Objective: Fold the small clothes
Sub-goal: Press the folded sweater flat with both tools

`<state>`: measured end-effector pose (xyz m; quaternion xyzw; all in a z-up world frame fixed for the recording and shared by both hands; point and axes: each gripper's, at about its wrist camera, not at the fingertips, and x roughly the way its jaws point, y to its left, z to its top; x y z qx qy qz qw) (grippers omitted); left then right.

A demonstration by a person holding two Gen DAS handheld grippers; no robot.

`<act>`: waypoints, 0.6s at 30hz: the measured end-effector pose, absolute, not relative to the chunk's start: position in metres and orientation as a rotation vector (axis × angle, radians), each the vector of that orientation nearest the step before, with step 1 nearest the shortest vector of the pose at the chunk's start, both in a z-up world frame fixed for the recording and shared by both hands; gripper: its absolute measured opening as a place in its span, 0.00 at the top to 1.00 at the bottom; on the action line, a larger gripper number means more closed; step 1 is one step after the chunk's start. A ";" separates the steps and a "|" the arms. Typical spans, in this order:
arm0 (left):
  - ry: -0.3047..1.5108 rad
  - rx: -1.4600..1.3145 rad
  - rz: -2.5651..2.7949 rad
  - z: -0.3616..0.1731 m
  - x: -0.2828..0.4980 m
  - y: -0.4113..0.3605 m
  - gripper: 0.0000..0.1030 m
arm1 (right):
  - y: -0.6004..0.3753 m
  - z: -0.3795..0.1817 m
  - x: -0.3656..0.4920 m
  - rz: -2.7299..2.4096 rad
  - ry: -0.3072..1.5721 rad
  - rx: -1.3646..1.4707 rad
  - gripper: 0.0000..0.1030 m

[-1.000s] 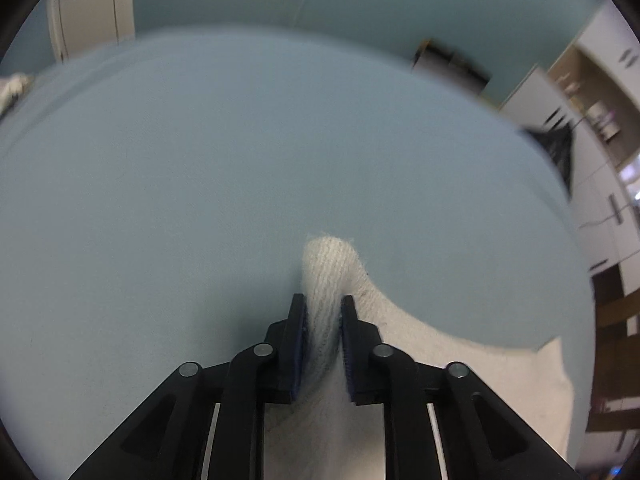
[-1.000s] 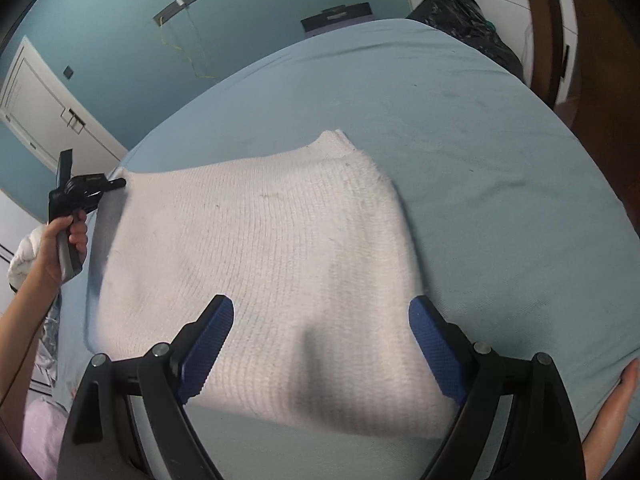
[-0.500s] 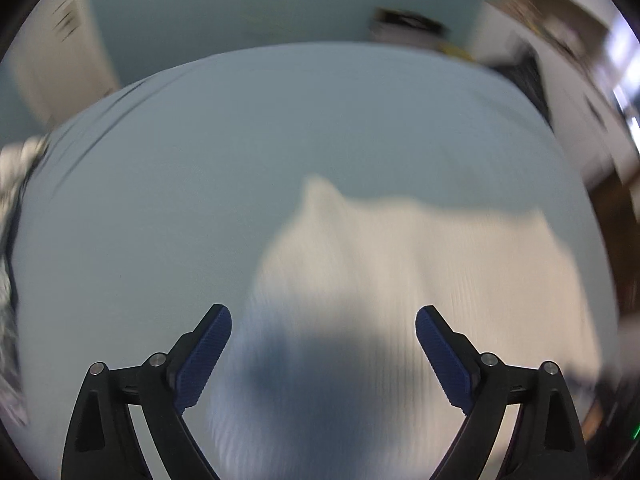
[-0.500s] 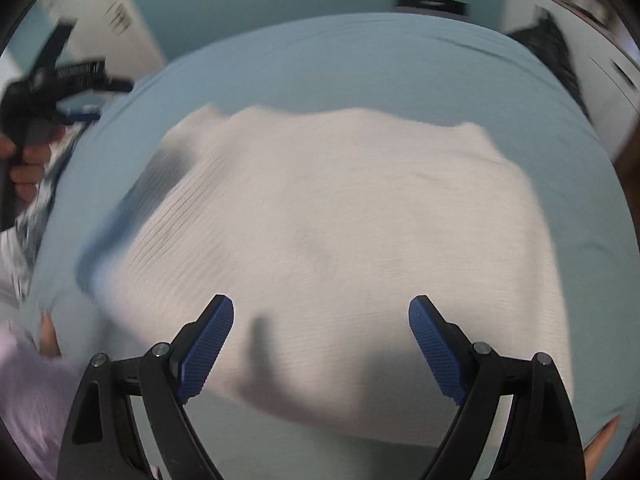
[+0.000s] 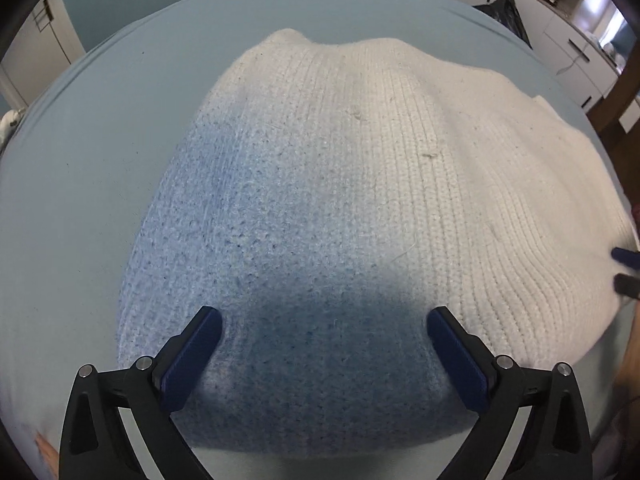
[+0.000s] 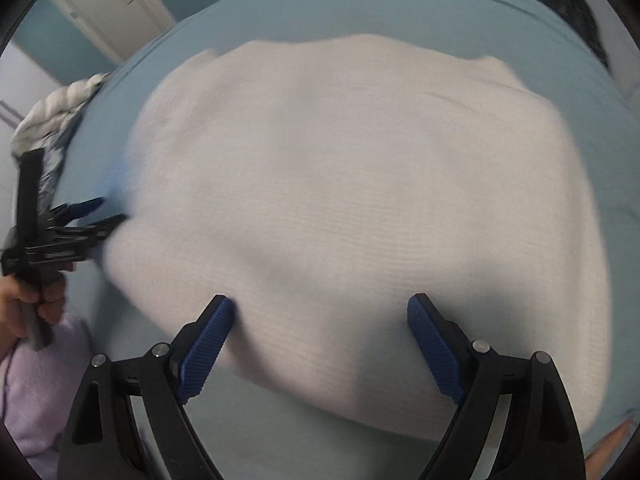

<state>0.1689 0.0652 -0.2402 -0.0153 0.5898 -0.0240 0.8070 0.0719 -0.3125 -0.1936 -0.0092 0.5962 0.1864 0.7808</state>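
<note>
Two grippers were held over the white knitted sweater [image 5: 360,184], which lay spread flat on the blue bed sheet [image 5: 80,152]. A second before, a corner of the sweater was pinched by the left gripper [image 5: 324,344]. Its jaws had just been opened wide, and nothing was gripped between them. The right gripper [image 6: 320,332] was also spread wide and empty. One fold was probably finished, so a new edge could be picked next.

Both point steeply downward, the left gripper [image 5: 323,330] with jaws just spread wide and empty, the right gripper [image 6: 320,320] gaping too.
</note>
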 end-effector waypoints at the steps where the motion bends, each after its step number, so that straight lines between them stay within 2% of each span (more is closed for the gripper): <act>1: 1.260 -0.024 -0.039 -0.242 0.169 0.062 0.00 | -0.329 -0.196 0.070 0.403 1.284 -0.001 0.16; 7: 1.239 -0.007 -0.024 -0.240 0.180 0.047 0.00 | -0.348 -0.198 0.039 0.466 1.189 -0.110 0.17; 13: 1.157 -0.033 -0.033 -0.239 0.146 0.088 0.00 | -0.387 -0.180 0.039 0.497 1.149 -0.110 0.16; 18: 1.110 -0.029 -0.004 -0.237 0.123 0.092 0.00 | -0.441 -0.178 0.050 0.253 1.087 -0.207 0.14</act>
